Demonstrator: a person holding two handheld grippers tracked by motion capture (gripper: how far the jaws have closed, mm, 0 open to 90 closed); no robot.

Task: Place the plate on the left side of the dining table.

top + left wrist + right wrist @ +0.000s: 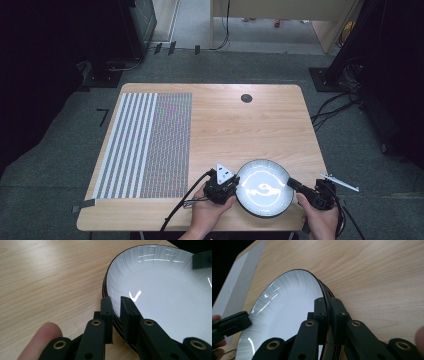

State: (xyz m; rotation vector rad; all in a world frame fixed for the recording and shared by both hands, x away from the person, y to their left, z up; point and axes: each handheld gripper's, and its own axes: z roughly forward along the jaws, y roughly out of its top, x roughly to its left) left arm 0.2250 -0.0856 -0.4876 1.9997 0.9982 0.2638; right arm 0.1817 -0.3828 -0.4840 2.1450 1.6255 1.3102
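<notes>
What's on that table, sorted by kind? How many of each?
Plate, white with a dark rim: 1
Striped mat: 1
Hand-held grippers, left gripper and right gripper, each clamped on the plate's rim: 2
Total: 4

Table (pixel 240 125): light wood-grain top, rounded corners, on grey carpet. Round dark cable grommet (pixel 246 98) set near the far edge, well beyond the plate. Striped and finely gridded mat (pixel 145 145) lies flat over the left part, well left of the plate. White plate (pixel 264 187) with dark rim sits near the front edge, right of the mat.
</notes>
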